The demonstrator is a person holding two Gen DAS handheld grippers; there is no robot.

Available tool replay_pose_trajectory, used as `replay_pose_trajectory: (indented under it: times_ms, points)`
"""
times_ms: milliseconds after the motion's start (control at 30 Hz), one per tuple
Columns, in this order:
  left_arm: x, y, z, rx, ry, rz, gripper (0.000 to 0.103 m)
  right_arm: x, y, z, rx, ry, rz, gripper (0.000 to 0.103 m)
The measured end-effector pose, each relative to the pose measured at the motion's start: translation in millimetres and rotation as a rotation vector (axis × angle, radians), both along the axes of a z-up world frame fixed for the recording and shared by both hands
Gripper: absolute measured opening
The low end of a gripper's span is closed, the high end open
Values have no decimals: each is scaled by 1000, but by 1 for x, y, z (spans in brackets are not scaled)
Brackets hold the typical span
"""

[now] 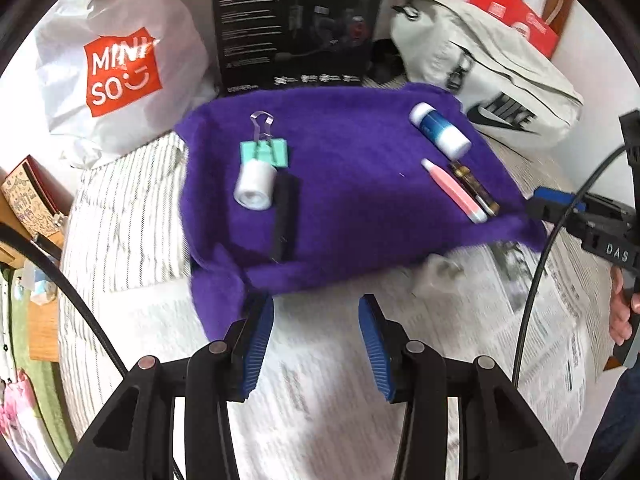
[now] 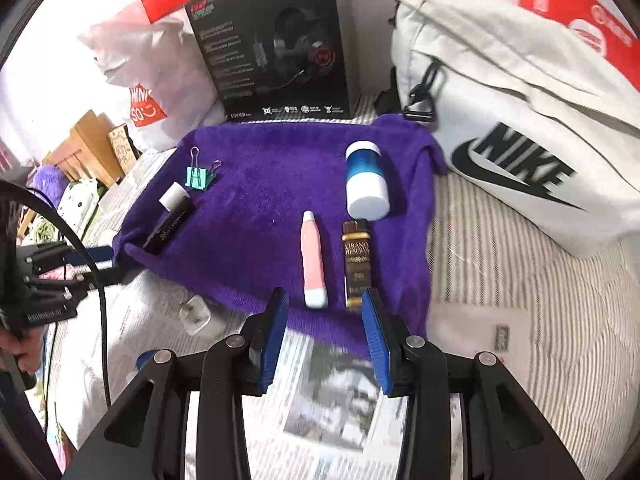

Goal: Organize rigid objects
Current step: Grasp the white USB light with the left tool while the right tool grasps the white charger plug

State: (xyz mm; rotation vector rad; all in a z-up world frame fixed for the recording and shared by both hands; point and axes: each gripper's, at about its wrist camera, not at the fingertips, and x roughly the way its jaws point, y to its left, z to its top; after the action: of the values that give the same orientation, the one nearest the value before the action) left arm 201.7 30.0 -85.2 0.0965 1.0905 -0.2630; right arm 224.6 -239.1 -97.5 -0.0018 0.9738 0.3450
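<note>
A purple towel holds a green binder clip, a white tape roll, a black bar, a blue-and-white bottle, a pink tube and a brown-gold tube. My left gripper is open and empty at the towel's near edge. My right gripper is open and empty just short of the pink and brown tubes; it also shows in the left wrist view.
Behind the towel stand a white Miniso bag, a black headset box, a white Nike bag and a red bag. Newspaper covers the striped bedding. A small clear plastic piece lies beside the towel.
</note>
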Motion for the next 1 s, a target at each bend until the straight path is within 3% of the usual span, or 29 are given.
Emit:
replay_pose_trajectory:
  times_ms: [267, 433, 633, 900, 1000]
  points:
    - [-51, -25, -11, -43, -3, -73, 42, -42, -7, 10, -7, -34, -43, 39]
    - [-77, -37, -22, -52, -4, -128, 42, -68, -10, 17, -7, -80, -47, 46]
    - [-86, -41, -39, -44, 2, -128, 42, -89, -13, 13, 6, -101, -39, 46]
    - [-86, -54, -51, 38, -33, -133, 42, -92, -28, -7, -3, -65, -72, 46]
    - [-87, -54, -51, 37, -46, -145, 34, -92, -32, -11, -2, -58, -79, 46]
